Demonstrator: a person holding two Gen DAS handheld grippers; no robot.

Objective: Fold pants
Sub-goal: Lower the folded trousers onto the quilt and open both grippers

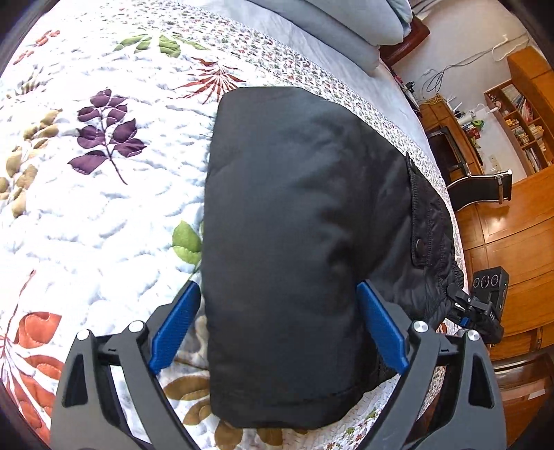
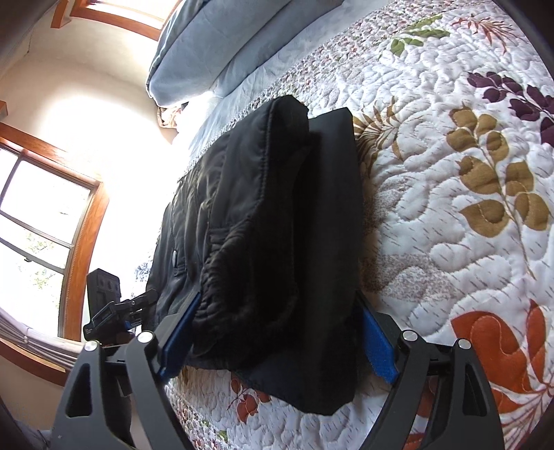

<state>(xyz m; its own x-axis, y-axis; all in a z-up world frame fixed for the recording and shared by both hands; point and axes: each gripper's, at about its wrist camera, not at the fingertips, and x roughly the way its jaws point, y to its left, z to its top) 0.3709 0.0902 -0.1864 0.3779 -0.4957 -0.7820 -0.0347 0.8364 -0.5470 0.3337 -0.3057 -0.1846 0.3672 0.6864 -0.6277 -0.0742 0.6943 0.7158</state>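
The black pants lie folded into a thick rectangular bundle on the floral quilt, close to the bed's edge. A pocket flap with a snap shows on their right side in the left wrist view. My left gripper hovers over the near end of the bundle, its blue pads spread wide and off the cloth. In the right wrist view the pants show their gathered waistband on top. My right gripper straddles that end, open, with its pads beside the fabric and not pressing it.
The quilt stretches on beyond the pants. A blue pillow lies at the head of the bed. Off the bed's edge stand wooden shelves, a chair and a black device. A bright window is at the left.
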